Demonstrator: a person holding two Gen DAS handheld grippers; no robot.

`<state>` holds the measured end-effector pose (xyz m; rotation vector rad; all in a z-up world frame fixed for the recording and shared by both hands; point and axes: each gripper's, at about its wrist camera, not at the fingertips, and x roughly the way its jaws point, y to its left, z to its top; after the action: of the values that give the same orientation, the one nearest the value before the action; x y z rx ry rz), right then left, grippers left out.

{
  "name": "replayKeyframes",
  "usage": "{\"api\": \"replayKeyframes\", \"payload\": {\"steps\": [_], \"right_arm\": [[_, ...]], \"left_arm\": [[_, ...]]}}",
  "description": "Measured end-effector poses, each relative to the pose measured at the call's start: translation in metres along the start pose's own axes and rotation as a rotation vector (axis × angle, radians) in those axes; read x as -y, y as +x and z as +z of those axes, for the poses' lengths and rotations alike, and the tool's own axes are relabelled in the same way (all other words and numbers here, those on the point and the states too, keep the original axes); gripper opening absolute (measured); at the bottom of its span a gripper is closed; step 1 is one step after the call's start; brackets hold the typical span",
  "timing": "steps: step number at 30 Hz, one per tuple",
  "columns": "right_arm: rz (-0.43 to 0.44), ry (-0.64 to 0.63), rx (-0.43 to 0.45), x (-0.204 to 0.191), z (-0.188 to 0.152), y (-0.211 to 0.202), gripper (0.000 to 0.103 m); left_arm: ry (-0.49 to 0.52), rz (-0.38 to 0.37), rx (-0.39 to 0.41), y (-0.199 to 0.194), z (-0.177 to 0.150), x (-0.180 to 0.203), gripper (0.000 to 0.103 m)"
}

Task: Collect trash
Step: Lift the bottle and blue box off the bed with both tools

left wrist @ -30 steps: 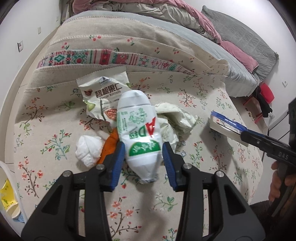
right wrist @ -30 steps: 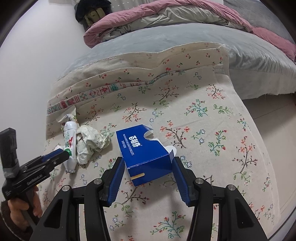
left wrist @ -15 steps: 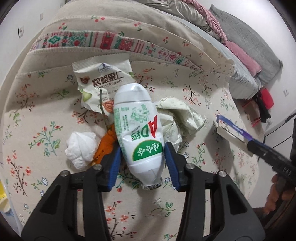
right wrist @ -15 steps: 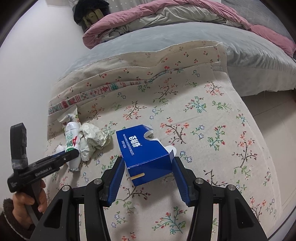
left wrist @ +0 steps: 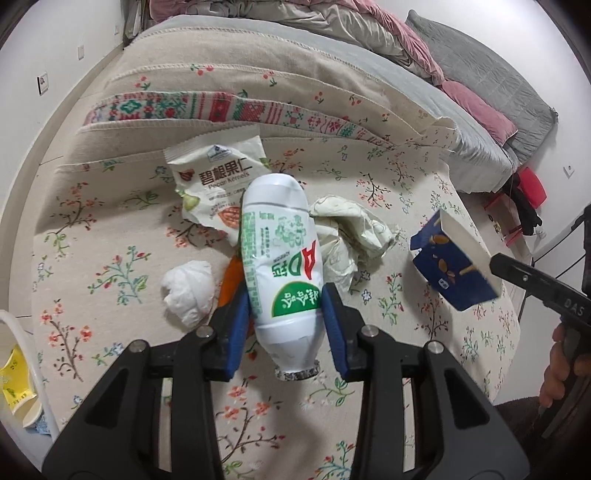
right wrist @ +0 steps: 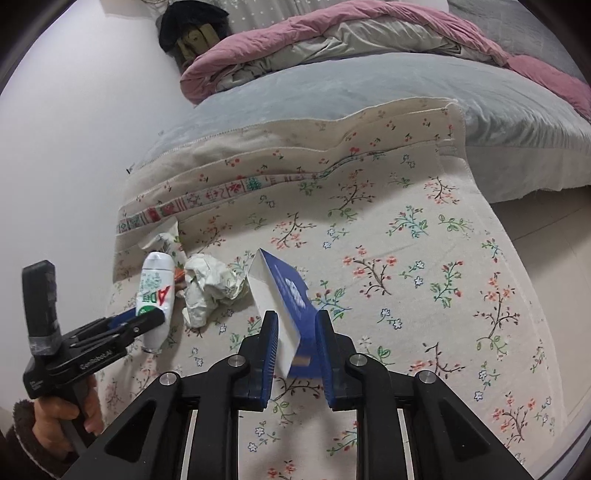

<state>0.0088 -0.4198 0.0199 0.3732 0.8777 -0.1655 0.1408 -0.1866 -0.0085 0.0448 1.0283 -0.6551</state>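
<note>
A white AD milk bottle (left wrist: 280, 258) lies on the floral cloth (left wrist: 110, 229), cap end toward me. My left gripper (left wrist: 286, 306) straddles its lower half, the jaws closing with the blue pads against both sides. My right gripper (right wrist: 293, 332) is shut on a blue cardboard box (right wrist: 288, 288), which is squeezed narrow and tipped up on edge. The left wrist view shows that box (left wrist: 447, 269) raised at the right. Loose on the cloth are a pecan snack packet (left wrist: 218, 184), crumpled paper (left wrist: 351, 236), a white tissue ball (left wrist: 190, 291) and an orange scrap (left wrist: 231, 280).
A white bin (left wrist: 22, 354) holding a yellow packet stands at the lower left edge. A bed with a pink quilt (right wrist: 332, 33) rises behind the cloth. A person's hands hold both gripper handles. Red items (left wrist: 532, 192) sit on the floor at the right.
The right jaws closed on the blue box, flattening it and tipping it up on edge. The left jaws narrowed against the bottle.
</note>
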Motion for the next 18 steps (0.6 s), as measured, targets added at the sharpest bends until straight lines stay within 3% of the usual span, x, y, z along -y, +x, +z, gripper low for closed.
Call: {"api": "replayKeyframes", "payload": {"steps": [2,4,5,6,11,18], "right_arm": [[0.022,0.010,-0.005,0.001,0.001,0.001,0.023],[0.040,0.032,-0.003,0.006,0.002,0.001,0.039],[0.041,0.044,0.003,0.008,0.002,0.000,0.060],[0.042,0.056,0.013,0.010,0.002,-0.001,0.076],[0.079,0.037,-0.015,0.003,0.001,0.006,0.077],[0.028,-0.133,-0.128,-0.036,-0.021,0.036,0.077]], "left_arm": [[-0.003,0.002,0.004,-0.004,-0.002,-0.002,0.040],[-0.006,0.002,0.005,-0.007,-0.002,-0.004,0.040],[-0.007,0.002,0.007,-0.009,-0.002,-0.005,0.040],[-0.008,0.003,0.009,-0.010,-0.002,-0.005,0.040],[-0.014,0.007,0.017,-0.018,-0.006,-0.010,0.040],[-0.007,0.011,0.015,-0.027,-0.013,-0.011,0.039]]}}
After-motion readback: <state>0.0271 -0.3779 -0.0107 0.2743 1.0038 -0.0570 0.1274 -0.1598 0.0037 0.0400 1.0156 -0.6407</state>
